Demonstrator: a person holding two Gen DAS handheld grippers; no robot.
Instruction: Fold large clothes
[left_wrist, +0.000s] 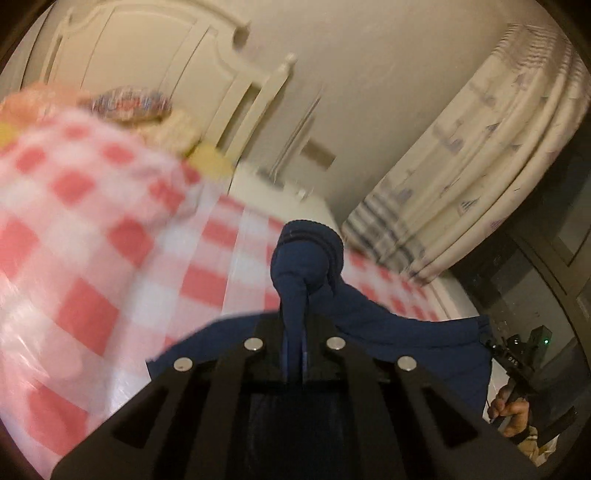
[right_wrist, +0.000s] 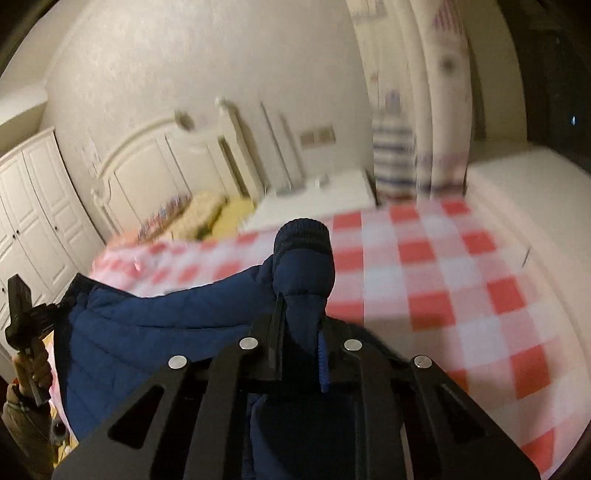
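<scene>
I see my left hand-held gripper (left_wrist: 293, 332) and right hand-held gripper (right_wrist: 301, 325) each pinching a cuff of the navy jacket (right_wrist: 140, 325), the checked bed (right_wrist: 424, 266) at twelve o'clock

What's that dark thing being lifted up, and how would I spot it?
Find the bed with the red-and-white checked cover. Above it hangs a navy quilted jacket, a ribbed cuff pinched in each gripper; it is the only dark, puffy garment there.

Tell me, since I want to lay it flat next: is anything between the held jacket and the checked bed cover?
Nothing visible. The jacket hangs from the left gripper and right gripper above the bed cover, which shows bare; pillows sit far back.
</scene>
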